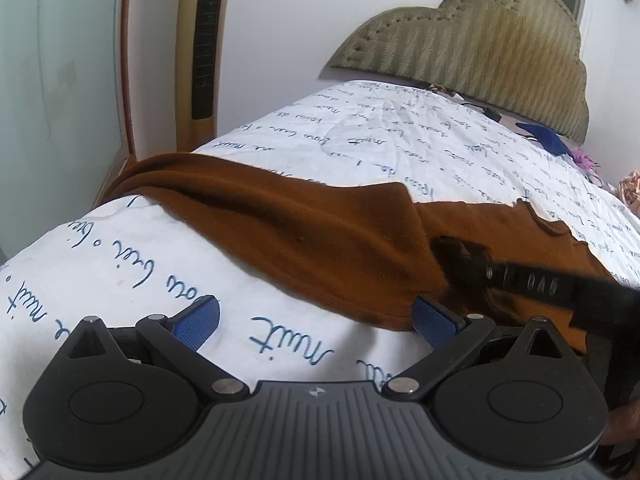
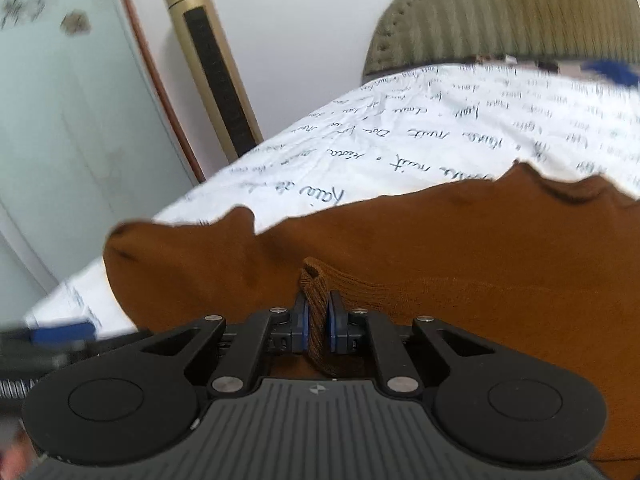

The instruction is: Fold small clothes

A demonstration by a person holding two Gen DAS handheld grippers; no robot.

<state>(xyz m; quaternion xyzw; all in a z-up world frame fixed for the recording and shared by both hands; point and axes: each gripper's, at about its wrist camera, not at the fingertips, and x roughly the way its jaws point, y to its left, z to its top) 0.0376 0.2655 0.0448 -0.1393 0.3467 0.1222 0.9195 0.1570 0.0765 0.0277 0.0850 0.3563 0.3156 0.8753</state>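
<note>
Script-printed bedsheet (image 1: 360, 148), padded headboard (image 1: 480, 48)

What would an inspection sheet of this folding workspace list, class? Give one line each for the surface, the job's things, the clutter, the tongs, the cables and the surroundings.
Surface: bed with a white bedspread printed with blue handwriting, wrinkled.
Job's things: brown garment lying across the bedspread, partly bunched, one end trailing toward the bed's edge.
Clutter: blue cloth and pink fabric near the headboard; a small dark item there, too small to identify.
Tongs: left tongs open above the bedspread, holding nothing; right tongs shut on a ribbed edge of the garment.
Cables: nothing seen.
Surroundings: padded olive headboard, gold tower fan, white wall, pale glass panel.
</note>
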